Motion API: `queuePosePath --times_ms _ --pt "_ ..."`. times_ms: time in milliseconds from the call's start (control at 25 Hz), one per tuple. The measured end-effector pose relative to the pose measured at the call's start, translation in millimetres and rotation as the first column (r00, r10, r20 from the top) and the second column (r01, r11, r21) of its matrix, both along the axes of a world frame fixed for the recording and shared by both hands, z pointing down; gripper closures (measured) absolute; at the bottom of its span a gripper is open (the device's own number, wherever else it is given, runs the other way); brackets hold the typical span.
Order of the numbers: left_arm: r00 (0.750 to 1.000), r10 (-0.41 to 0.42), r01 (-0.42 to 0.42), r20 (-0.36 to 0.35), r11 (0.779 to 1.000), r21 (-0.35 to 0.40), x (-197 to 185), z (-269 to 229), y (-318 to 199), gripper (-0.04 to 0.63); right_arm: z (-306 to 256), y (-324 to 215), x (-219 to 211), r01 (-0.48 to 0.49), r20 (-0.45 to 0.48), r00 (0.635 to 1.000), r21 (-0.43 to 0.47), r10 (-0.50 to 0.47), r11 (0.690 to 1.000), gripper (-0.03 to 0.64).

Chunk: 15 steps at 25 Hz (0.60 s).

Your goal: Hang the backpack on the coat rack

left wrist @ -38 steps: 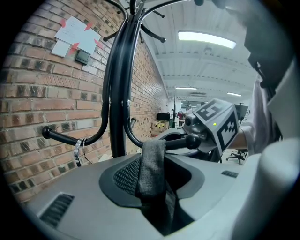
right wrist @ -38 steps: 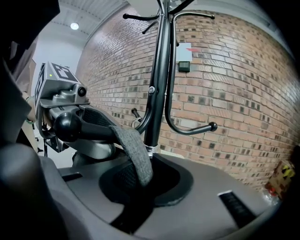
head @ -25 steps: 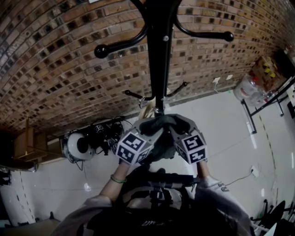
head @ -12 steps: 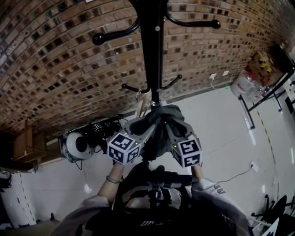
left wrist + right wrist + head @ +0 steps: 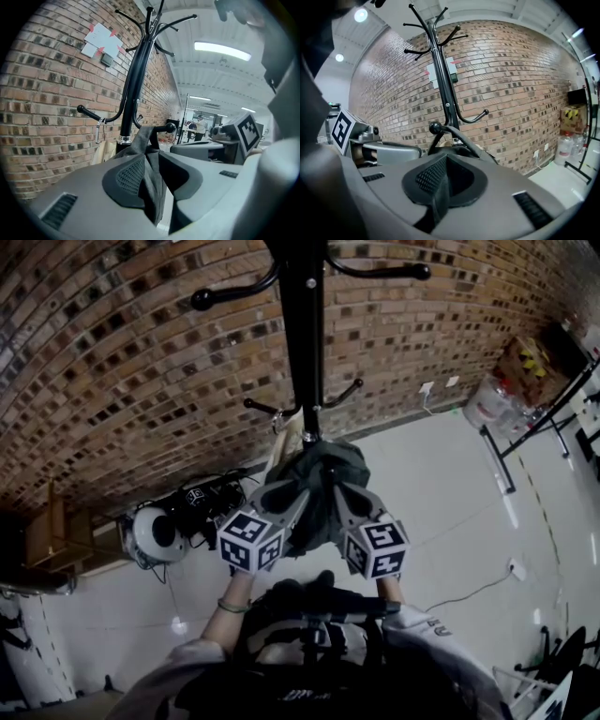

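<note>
Jaws on the left gripper (image 5: 152, 157) are closing with backpack (image 5: 143, 138) fabric between them. The right gripper (image 5: 445, 161) is pressed together. The rack (image 5: 302, 334) sits near the wall (image 5: 112, 381), with open floor (image 5: 441, 493) to the right.

The rack (image 5: 302, 343) was a black upright pole with curved, ball-tipped arms at two levels, standing before a brick wall in the upper centre of the head view. The backpack (image 5: 319, 486), of dark grey-green cloth, hung bunched at mid-frame just below the lower arms, against the pole. Its strap (image 5: 461, 136) seemed to be looped over one low hook (image 5: 435, 127), though the cloth hid most of the join.
</note>
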State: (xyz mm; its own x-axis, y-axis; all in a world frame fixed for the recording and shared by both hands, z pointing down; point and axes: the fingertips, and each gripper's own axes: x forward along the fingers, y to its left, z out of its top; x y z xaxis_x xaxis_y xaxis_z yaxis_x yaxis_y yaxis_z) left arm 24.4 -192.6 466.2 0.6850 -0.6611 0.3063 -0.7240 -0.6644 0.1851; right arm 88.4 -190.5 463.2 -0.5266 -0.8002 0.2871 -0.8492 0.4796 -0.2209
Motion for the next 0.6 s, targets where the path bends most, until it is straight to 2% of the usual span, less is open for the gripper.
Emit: queuePosePath --times_ms 40,120,240,360,480,600 --pt "1.0 0.002 -0.002 0.003 1.0 -0.002 -0.3 0.9 2.0 0.497 -1.1 2.6 -2.7 0.001 0.01 1.0 0.0 -0.001 1.0 0.607" --pt "1.0 -0.003 0.003 0.008 1.0 0.005 -3.7 0.5 5.2 0.553 -1.7 7.6 -8.9 0.003 0.006 1.0 0.005 -0.003 1.0 0.606" --pt "0.999 -0.036 0.035 0.002 0.999 0.013 -16.1 -4.0 8.8 0.589 -1.0 15.2 -20.8 0.001 -0.005 1.0 0.002 -0.001 1.0 0.607" --pt "0.998 -0.06 0.06 -0.014 0.998 0.002 -30.5 -7.3 16.5 0.589 -1.4 26.9 -36.5 0.0 -0.011 1.0 -0.007 0.0 1.0 0.607" --pt "0.999 -0.04 0.04 -0.017 0.999 -0.012 -37.3 -6.0 27.9 0.589 -2.3 38.6 -51.9 0.009 -0.002 1.0 -0.01 -0.009 1.0 0.607" --pt "1.0 -0.018 0.018 0.01 1.0 -0.002 -41.8 -6.2 39.3 0.589 -3.0 48.2 -63.9 0.014 0.001 1.0 -0.009 -0.014 1.0 0.607"
